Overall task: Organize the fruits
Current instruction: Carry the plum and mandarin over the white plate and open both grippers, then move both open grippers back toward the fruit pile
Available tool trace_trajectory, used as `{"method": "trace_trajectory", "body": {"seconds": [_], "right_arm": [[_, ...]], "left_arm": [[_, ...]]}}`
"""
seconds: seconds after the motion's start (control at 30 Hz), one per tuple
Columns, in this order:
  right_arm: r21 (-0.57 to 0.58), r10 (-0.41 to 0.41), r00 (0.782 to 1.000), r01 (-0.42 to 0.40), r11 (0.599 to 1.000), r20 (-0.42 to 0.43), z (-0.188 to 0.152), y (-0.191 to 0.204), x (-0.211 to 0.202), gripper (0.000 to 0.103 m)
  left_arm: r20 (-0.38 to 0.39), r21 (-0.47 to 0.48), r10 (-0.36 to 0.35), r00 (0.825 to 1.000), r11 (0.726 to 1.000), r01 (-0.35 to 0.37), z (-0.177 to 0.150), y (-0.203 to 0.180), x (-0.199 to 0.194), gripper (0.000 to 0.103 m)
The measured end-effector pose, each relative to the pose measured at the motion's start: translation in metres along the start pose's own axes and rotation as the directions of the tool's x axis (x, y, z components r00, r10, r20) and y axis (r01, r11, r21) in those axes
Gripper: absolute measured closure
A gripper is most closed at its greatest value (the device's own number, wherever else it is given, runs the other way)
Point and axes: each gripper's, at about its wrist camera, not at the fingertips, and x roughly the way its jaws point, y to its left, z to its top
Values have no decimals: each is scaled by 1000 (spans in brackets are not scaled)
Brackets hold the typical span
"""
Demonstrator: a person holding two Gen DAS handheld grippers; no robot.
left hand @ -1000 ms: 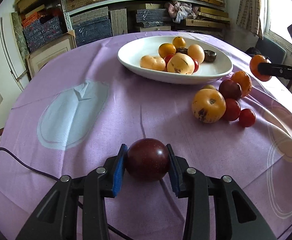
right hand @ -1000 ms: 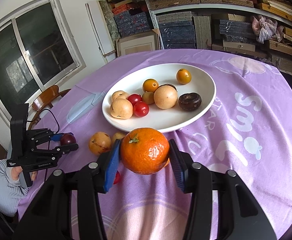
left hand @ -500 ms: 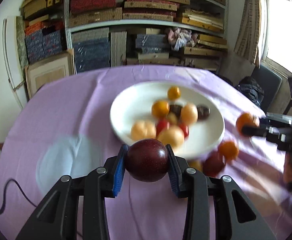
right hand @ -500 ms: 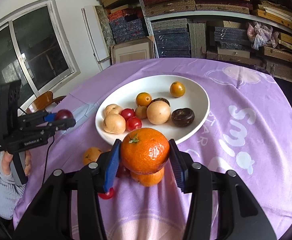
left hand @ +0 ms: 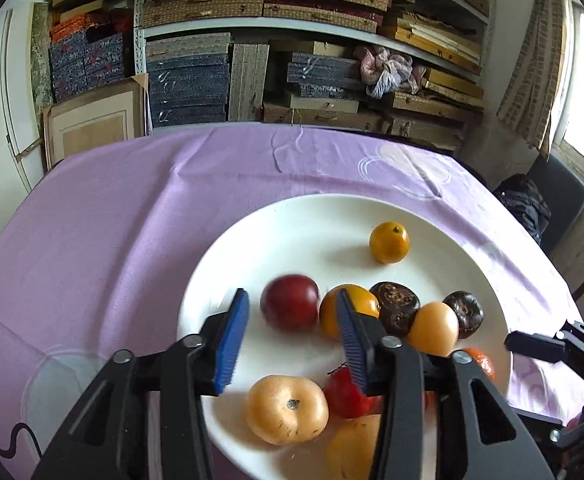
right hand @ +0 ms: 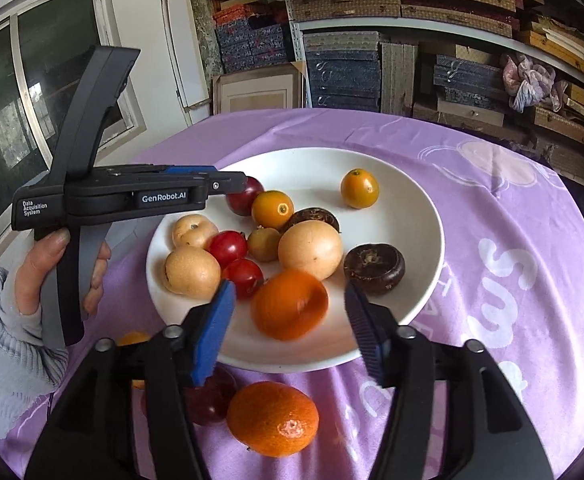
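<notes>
**Both grippers letting fruit go over the plate**

The left gripper (left hand: 289, 340) is hanging over the near side of the white plate (left hand: 292, 216) with its jaws spread apart; a dark red plum (left hand: 290, 301) is sitting between and just beyond the blue pads, touching neither, blurred as if dropping or rolling. The right gripper (right hand: 289, 320) is likewise standing wide open above the plate's near rim, and a blurred mandarin (right hand: 289, 304) is lying between its pads, clear of both.

To do this release well, the person is probably best keeping both tools level and steady until each fruit is settling, then lifting straight back so a pad is not nudging anything. The plum is lying right beside an orange fruit (left hand: 350, 308), so it is likely to come to rest against it rather than roll off. The mandarin is sitting close to the rim and is looking the likelier of the two to wander.

The plum is looking smooth, round and deep maroon. The mandarin is showing bright orange, its skin detail lost to blur. A second mandarin (right hand: 272, 418) and a dark fruit (right hand: 207, 396) are waiting on the purple cloth (right hand: 492, 208) before the plate, not yet collected.
</notes>
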Motion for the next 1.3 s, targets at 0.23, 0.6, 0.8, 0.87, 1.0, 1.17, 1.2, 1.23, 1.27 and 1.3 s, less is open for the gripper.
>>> {"method": "trace_trajectory", "body": {"seconds": [0.23,0.6,0.8,0.87,1.0,1.17,1.2,1.23,1.27,1.3], "right_arm": [[4,48,993,-49,999,111,1,11,-66,12],[221,85,992,-103,970,91,-87,-13,-105,4],[231,86,996,-93,969,40,-94,-19,-90,4],[247,85,996,-87,965,18,-95,-21,-85,4],[263,96,995,-92,960,-3,-96,-23,-80,4],[240,95,995,-92,966,-5,-95,-18,-80,4],[239,96,995,-91,967,-6,-95,-17,-80,4],[238,96,995,-92,967,-6,-95,-17,-80,4],[235,97,995,-94,967,-4,-94,-17,-80,4],[229,99,995,-97,969,-1,-94,-15,-81,4]], "left_arm": [[67,-30,-39,997,999,41,-32,8,-70,24],[81,64,85,993,994,-90,-120,-25,-112,3],[41,83,49,998,995,-53,-127,-31,-101,3],[34,100,43,998,994,-47,-129,-35,-97,3],[-10,149,67,998,987,-65,-131,-48,-82,3],[-39,144,150,988,979,-143,-131,-38,-74,3],[-45,144,183,982,974,-175,-131,-32,-73,3],[-52,133,200,978,972,-192,-132,-25,-73,3],[-58,112,200,978,975,-192,-132,-17,-74,3],[-62,81,194,979,979,-189,-132,-8,-75,3]]}}
